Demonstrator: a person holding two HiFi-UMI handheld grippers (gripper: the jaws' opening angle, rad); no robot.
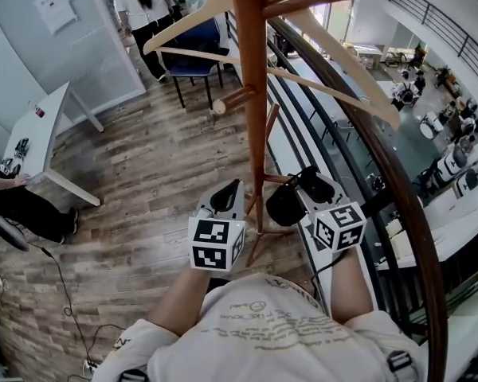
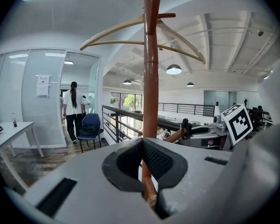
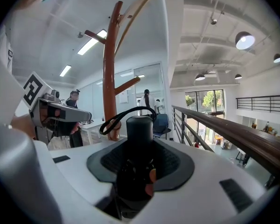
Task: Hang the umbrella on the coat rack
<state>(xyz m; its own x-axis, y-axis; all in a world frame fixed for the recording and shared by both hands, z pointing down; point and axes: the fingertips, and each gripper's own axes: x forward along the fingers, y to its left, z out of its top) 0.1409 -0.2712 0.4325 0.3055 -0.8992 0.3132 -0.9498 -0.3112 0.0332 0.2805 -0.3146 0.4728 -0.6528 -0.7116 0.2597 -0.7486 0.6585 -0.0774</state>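
Observation:
The wooden coat rack (image 1: pixel 251 94) rises straight in front of me, with short pegs (image 1: pixel 235 99) low on its pole and more at its top. My right gripper (image 1: pixel 312 186) is shut on a black folded umbrella (image 1: pixel 285 205) just right of the pole. In the right gripper view the umbrella's handle (image 3: pixel 139 129) stands between the jaws, and its strap loop (image 3: pixel 113 119) hangs out toward the pole (image 3: pixel 111 69); I cannot tell whether it is over a peg. My left gripper (image 1: pixel 229 191) is left of the pole, open by a narrow gap and empty, with the pole (image 2: pixel 150 78) seen through that gap.
Wooden hangers (image 1: pixel 303 46) hang on the rack's top pegs. A curved wooden-topped railing (image 1: pixel 398 181) runs close along the right. A blue chair (image 1: pixel 193 50) stands beyond the rack and a white table (image 1: pixel 40 134) at the left. Cables (image 1: pixel 60 285) lie on the floor.

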